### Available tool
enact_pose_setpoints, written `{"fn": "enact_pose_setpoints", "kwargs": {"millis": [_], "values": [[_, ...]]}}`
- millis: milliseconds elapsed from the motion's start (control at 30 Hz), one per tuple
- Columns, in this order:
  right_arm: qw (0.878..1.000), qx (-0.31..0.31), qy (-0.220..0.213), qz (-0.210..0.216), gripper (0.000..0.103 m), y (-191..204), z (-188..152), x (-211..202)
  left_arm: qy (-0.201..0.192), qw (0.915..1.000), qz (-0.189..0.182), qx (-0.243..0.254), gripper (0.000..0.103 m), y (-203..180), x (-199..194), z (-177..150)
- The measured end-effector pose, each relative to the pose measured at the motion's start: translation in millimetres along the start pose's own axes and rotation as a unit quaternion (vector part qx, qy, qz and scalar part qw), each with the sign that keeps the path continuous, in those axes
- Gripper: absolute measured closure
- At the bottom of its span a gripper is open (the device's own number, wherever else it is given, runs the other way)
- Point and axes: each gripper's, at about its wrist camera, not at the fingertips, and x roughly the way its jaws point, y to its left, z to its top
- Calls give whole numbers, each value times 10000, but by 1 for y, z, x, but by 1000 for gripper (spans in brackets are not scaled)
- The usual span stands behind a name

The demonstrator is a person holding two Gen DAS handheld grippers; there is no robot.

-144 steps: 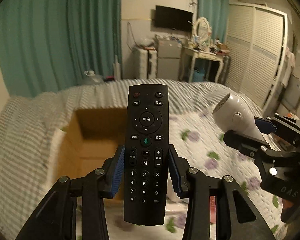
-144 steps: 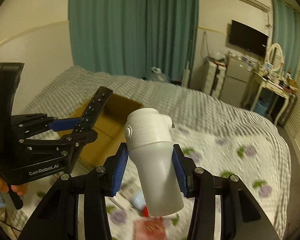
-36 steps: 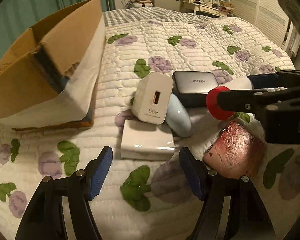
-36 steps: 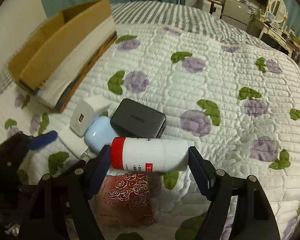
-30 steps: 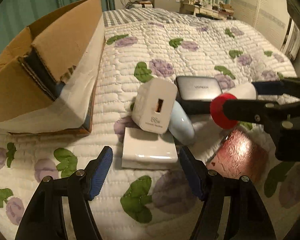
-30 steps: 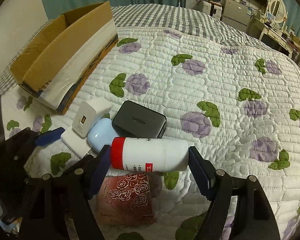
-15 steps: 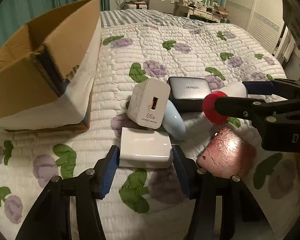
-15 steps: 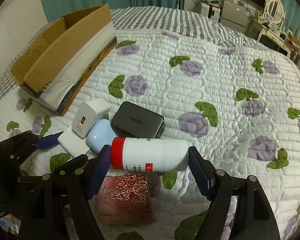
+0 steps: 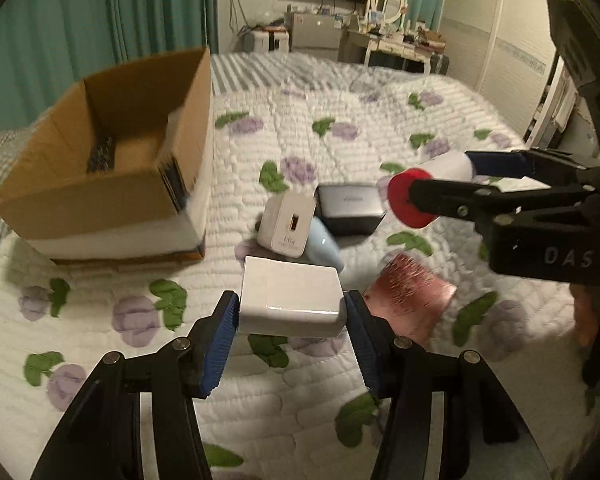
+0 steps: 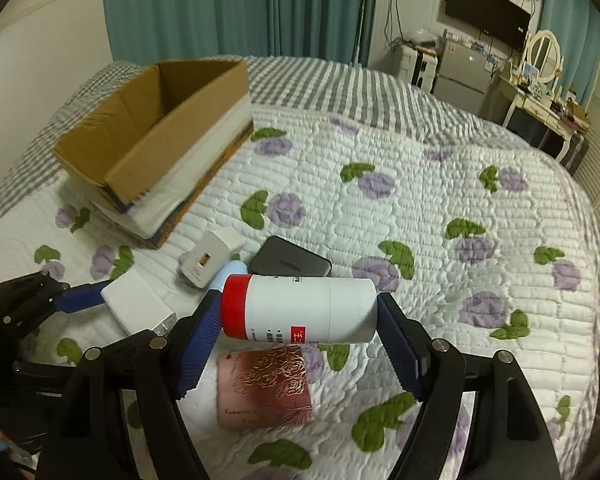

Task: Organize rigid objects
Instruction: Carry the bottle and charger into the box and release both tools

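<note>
My left gripper [image 9: 290, 334] is shut on a flat white box [image 9: 290, 298] and holds it above the quilt; it also shows in the right wrist view [image 10: 138, 302]. My right gripper [image 10: 300, 338] is shut on a white bottle with a red cap [image 10: 300, 308], held crosswise above the bed; the bottle also shows in the left wrist view [image 9: 428, 188]. On the quilt lie a white charger [image 9: 286, 224], a pale blue case [image 9: 324, 246], a dark power bank [image 9: 348, 208] and a red rose-patterned card [image 10: 264, 386]. An open cardboard box [image 9: 112, 168] stands at the left.
The floral quilt [image 10: 440, 220] covers the bed. A black remote [image 9: 100, 154] lies inside the cardboard box. Green curtains [image 10: 240, 4], a TV [image 10: 486, 14] and a dressing table [image 10: 540, 88] stand beyond the bed.
My left gripper has closed on the white box and lifted it off the quilt. My right gripper has lifted the bottle. Both views have tilted up toward the cardboard box.
</note>
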Motion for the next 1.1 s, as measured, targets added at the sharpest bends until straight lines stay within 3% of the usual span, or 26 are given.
{"fn": "enact_pose_setpoints", "kwargs": {"millis": [267, 533, 633, 833, 1100], "values": [[9985, -159, -507, -108, 27, 15, 24, -54, -642, 9979, 75, -42, 48, 14, -66, 23], [9913, -435, -1239, -35, 27, 39, 80, -112, -1359, 9896, 412, -210, 48, 55, -129, 72], [9874, -560, -1479, 77, 27, 56, 108, -122, -1452, 9874, 526, -355, 48, 78, -135, 90], [9841, -701, -1600, 312, 27, 84, 157, -105, -1422, 9855, 757, -540, 48, 121, -118, 114], [9869, -799, -1295, 536, 27, 114, 201, -29, -1100, 9891, 787, -582, 48, 159, -63, 119]]}}
